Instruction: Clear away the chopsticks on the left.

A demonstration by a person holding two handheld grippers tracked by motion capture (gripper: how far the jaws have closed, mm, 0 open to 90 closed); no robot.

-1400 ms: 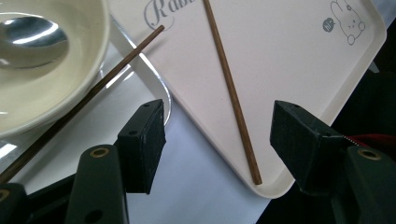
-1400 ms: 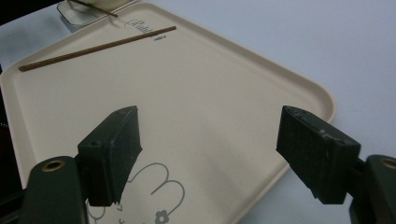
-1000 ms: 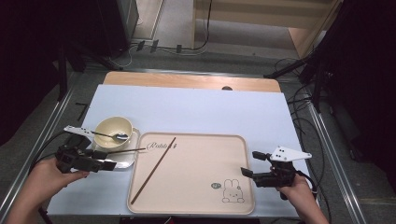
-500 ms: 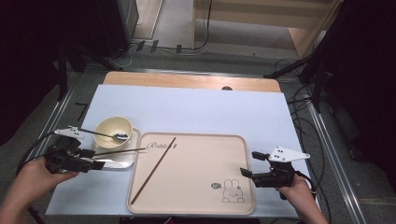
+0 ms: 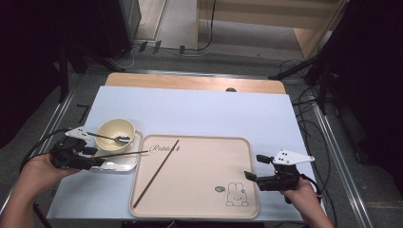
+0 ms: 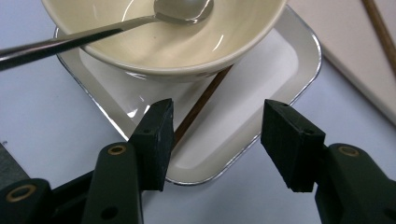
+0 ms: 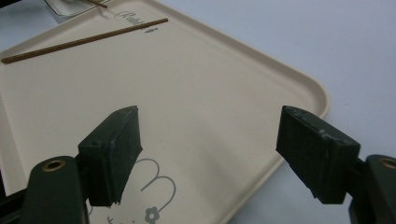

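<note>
The left tool (image 6: 217,135) sits low at the near edge of a small dish (image 6: 280,70), its jaws parted and just now closing in, with nothing pinched; a brown chopstick (image 6: 201,105) lies on the dish right beside the left jaw, and its far end is hidden under the bowl (image 6: 154,51). The bowl stands on the dish just ahead of the jaws, its top cut off by the frame. A spoon (image 6: 70,39) rests in it, the handle running out of the picture (its tip can't be seen). In the high view the left tool (image 5: 97,161) is at the dish (image 5: 124,164).

The right tool (image 7: 219,154) is released, jaws wide over the near corner of the tray (image 7: 210,79). A second chopstick (image 7: 84,41) lies well ahead on the tray. Script near it reads roughly "Rabbit", partly cut off; a rabbit drawing (image 7: 156,186) lies half behind the left jaw.
</note>
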